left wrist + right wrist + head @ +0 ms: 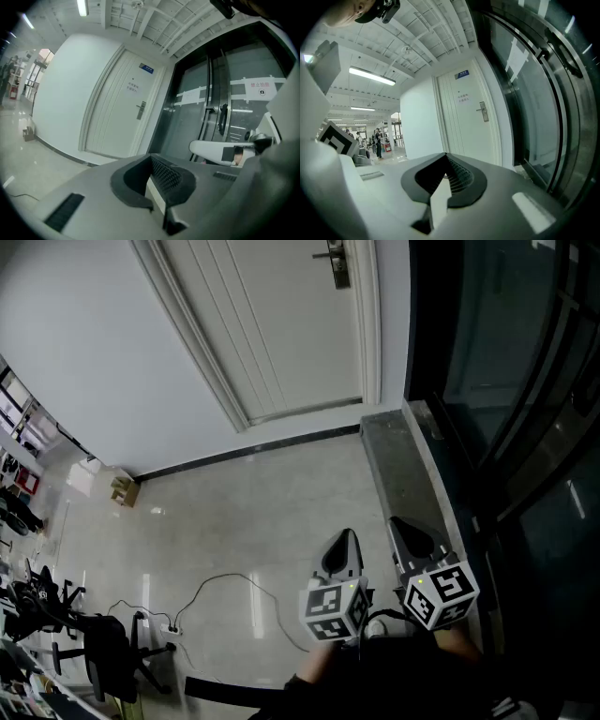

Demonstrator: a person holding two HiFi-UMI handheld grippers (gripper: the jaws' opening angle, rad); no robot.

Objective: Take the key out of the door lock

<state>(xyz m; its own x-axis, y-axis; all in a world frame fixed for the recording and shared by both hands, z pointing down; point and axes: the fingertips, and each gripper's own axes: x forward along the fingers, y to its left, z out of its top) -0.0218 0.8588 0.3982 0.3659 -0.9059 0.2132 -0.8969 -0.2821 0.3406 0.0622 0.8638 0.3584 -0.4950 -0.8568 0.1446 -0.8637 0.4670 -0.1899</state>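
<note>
Both units are held low and close to the body, side by side and pointing forward.

1. The left gripper (343, 545) (152, 158) has its ribbed fingers (165, 176) closed against each other, with nothing between them.
2. The right gripper (410, 532) (446, 157) has its fingers (458, 174) likewise closed together and empty.
3. Each marker cube (334, 611) sits at the rear of its unit, nearest the person. The right one (441, 593) is just beside the left.

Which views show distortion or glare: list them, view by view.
Head view: the door leans, pale reflections streak the floor. Left gripper view: fisheye bows the door's edges, corners black. Right gripper view: the ceiling light is blown out, the glass wall curves.
</note>
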